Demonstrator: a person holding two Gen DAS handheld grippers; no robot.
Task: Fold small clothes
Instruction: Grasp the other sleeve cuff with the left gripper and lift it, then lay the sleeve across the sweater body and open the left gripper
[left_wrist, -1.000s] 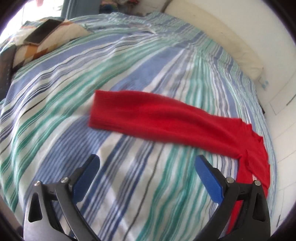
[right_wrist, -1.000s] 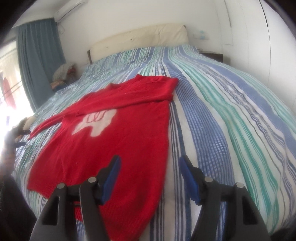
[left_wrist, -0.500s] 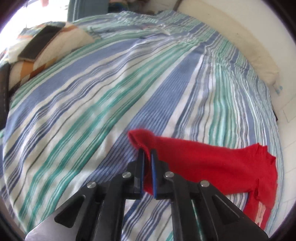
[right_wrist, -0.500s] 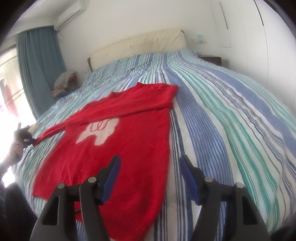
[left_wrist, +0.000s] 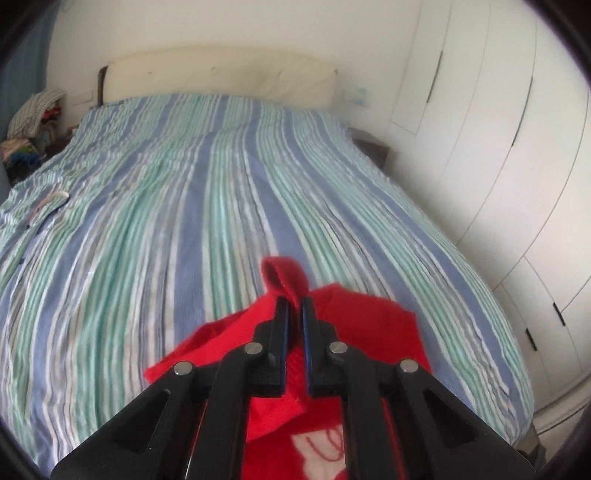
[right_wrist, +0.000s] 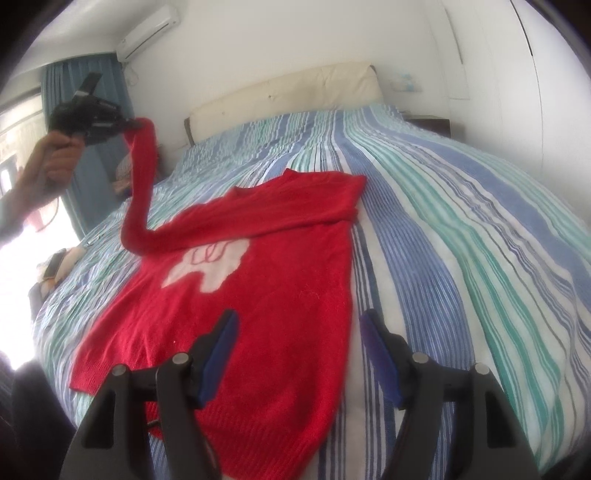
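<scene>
At upper left of the right wrist view, the left gripper (right_wrist: 135, 125) pinches the red sweater's sleeve (right_wrist: 138, 177) aloft; the right gripper (right_wrist: 295, 354), empty, is opening over the striped bed (right_wrist: 461, 229).

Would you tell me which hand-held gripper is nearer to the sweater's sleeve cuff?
Left: the left hand-held gripper is clamped on the sleeve cuff; the right hand-held gripper, jaws opening, is over the sweater's hem.

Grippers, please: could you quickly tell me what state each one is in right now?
Left gripper: shut on the cuff of the red sweater's sleeve, lifted off the bed.
Right gripper: open and opening, holding nothing, above the sweater's hem.
</scene>
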